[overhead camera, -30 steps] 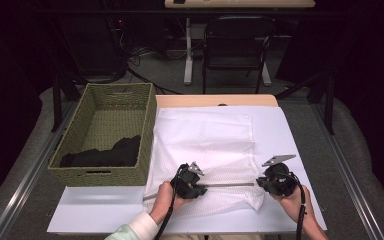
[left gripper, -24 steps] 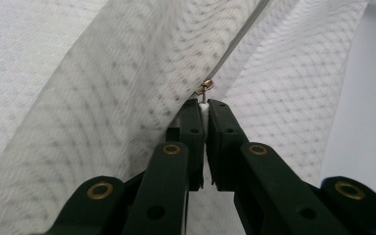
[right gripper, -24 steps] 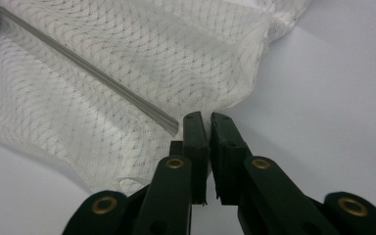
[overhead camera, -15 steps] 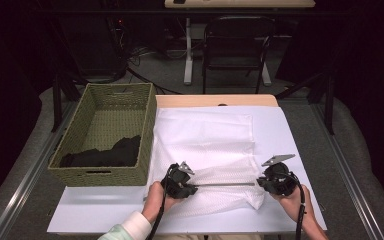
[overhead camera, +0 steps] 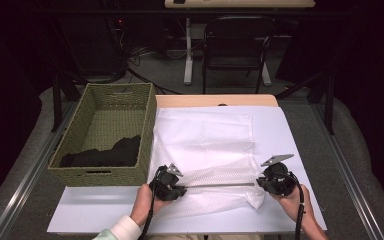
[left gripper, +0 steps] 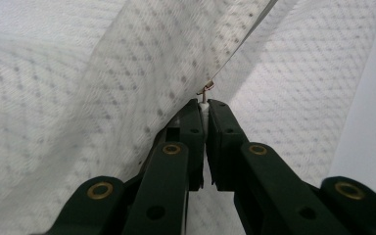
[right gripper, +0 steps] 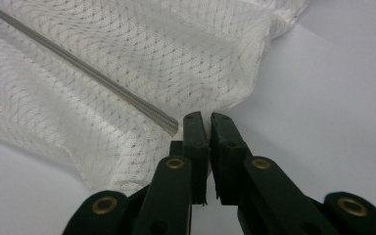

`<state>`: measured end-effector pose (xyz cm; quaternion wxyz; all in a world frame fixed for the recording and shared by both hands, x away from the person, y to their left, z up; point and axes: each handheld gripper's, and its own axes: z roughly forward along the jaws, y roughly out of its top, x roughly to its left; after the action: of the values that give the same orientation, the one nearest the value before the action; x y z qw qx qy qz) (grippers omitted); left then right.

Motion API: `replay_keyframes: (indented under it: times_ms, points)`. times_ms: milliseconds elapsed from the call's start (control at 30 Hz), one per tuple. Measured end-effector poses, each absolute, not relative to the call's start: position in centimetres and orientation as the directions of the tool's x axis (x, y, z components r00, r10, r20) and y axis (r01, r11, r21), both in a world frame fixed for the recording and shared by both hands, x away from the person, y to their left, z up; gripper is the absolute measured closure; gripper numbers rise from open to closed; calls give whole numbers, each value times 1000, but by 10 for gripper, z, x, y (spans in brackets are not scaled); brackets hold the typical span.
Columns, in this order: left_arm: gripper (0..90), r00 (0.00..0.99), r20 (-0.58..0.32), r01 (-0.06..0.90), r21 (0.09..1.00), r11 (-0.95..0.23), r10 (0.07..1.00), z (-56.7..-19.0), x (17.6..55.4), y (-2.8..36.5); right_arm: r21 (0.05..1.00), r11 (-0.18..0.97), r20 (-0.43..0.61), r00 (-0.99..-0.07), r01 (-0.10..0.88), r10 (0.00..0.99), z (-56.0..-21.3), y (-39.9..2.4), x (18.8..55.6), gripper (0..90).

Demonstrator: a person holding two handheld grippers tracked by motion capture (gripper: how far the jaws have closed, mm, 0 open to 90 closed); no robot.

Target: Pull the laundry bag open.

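Both hand-held grippers, left [overhead camera: 172,184] & right [overhead camera: 275,181], are clamped on mesh bag [overhead camera: 205,150]; keep zipper [overhead camera: 220,185] taut, pull slider straight.

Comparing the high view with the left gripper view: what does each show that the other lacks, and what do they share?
The high view alone: the woven green basket with dark cloth inside, the right gripper, the white table sheet, and the taut grey zipper line between the grippers.

The left gripper view alone: the small metal zipper pull just above the shut black jaws.

Both: the white mesh laundry bag and the left gripper clamped on it.
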<state>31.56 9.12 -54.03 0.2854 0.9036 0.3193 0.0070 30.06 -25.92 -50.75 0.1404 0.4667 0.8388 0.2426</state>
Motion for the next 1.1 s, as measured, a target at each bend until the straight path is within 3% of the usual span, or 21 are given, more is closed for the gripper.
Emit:
replay_keyframes:
  times_ms: [1100]
  points:
    - [862,742,-145,630,485,-607,655,-538,297,142,522,459,-21,-528,719,849,-509,-259,301,857]
